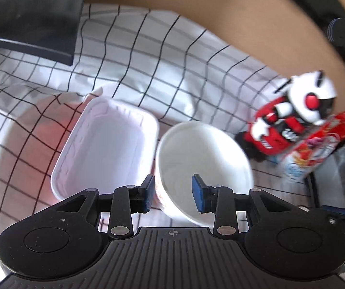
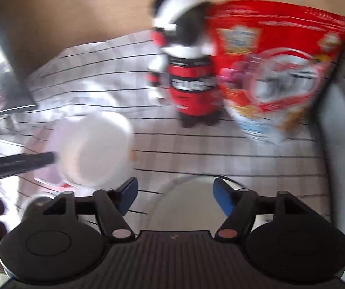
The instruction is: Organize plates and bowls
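Note:
A round white bowl (image 1: 203, 166) stands on the checked cloth beside a white rectangular tray (image 1: 107, 149). My left gripper (image 1: 173, 195) is open, its left finger outside the bowl's near rim and its right finger over the bowl's inside. A large white plate (image 1: 6, 144) lies under the cloth's fold at left. In the blurred right wrist view the bowl (image 2: 97, 149) is at left with the left gripper's dark finger (image 2: 27, 161) at its edge. My right gripper (image 2: 174, 197) is open and empty above a pale round dish (image 2: 184, 207).
A panda toy in red (image 1: 300, 110) and a red snack bag (image 1: 317, 147) stand at the right; both show in the right wrist view, the toy (image 2: 189, 72) and the bag (image 2: 280, 72). A black box (image 1: 27, 16) sits far left. Brown cardboard (image 1: 220, 12) lies beyond the cloth.

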Tool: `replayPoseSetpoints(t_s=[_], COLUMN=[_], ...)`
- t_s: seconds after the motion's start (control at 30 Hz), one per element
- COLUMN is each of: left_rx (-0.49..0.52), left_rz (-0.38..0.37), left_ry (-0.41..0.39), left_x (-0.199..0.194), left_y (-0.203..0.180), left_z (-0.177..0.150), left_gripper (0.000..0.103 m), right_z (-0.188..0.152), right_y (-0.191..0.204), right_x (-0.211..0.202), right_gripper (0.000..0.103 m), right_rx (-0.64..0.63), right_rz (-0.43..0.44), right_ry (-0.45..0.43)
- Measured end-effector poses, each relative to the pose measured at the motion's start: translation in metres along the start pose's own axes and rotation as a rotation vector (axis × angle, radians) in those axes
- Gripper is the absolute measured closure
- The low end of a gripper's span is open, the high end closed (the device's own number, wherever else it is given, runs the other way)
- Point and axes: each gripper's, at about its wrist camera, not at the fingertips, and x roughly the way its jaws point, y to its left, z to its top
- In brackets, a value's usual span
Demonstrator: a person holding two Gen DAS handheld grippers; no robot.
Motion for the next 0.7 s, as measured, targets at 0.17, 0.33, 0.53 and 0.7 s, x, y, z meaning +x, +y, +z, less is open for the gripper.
replayPoseSetpoints(t_s=[0.17,0.33,0.53,0.7], left_rx=[-0.011,-0.014,-0.007,0.023], left_rz=[0.064,0.094,0.11,0.041], left_ry=[0.045,0.095,0.11,0.068], left_x=[0.033,0.055,0.055,0.022], left_y=[0.003,-0.001,-0.006,-0.028], left_z=[0.01,0.011,0.007,0.011], left_gripper=[0.067,0.066,0.07,0.073], right_z=[0.03,0.03,0.018,0.022], right_y=[0.022,0.03,0.039,0.03], right_x=[0.049,0.109,0.134,0.087], right_gripper=[0.032,0.043,0.08,0.082], right_rx=[0.072,0.146,0.103,0.054], right_rz=[0.04,0.038,0.063,0.074], right_ry=[0.047,0.152,0.226,0.104])
